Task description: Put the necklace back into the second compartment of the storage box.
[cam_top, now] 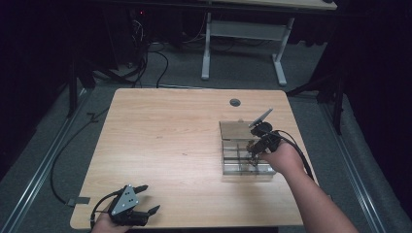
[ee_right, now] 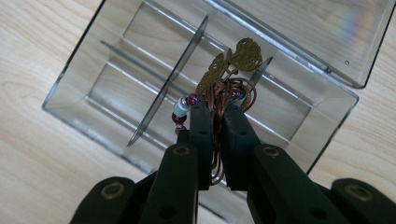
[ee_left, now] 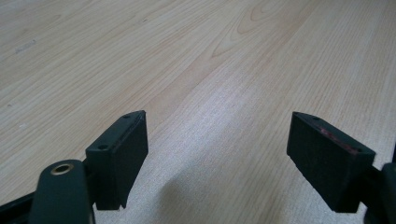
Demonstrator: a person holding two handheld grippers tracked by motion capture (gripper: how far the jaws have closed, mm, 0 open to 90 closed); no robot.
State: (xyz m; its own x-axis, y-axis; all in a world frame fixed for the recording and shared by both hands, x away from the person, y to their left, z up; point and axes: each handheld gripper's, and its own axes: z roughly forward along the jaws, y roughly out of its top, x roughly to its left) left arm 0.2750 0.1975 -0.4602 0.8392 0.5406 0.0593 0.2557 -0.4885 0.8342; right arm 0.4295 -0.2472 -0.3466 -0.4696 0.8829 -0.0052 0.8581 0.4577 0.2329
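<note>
From the high view, the right gripper is held over a clear plastic divided box on the right half of the wooden table, with the box's lid lying open toward the far side; the step in hand looks like lowering a small piece into one of the compartments, or lifting it out, and the pictures do not settle which. The left gripper rests near the table's front left corner, well apart from the box, so wide bare wood lies between the two. In the left gripper view its jaws stand spread wide with nothing between them, bare table ahead. In the right gripper view the jaws are clenched on a beaded cord ornament: brown cord, a gold filigree piece at the top and small beads at the side, held above the middle of the box, just beside a partition. If it is going in, the next move calls for a descent clear of that partition before letting go. The compartments are narrow, and the box's right wall lies near the table's right edge.
</note>
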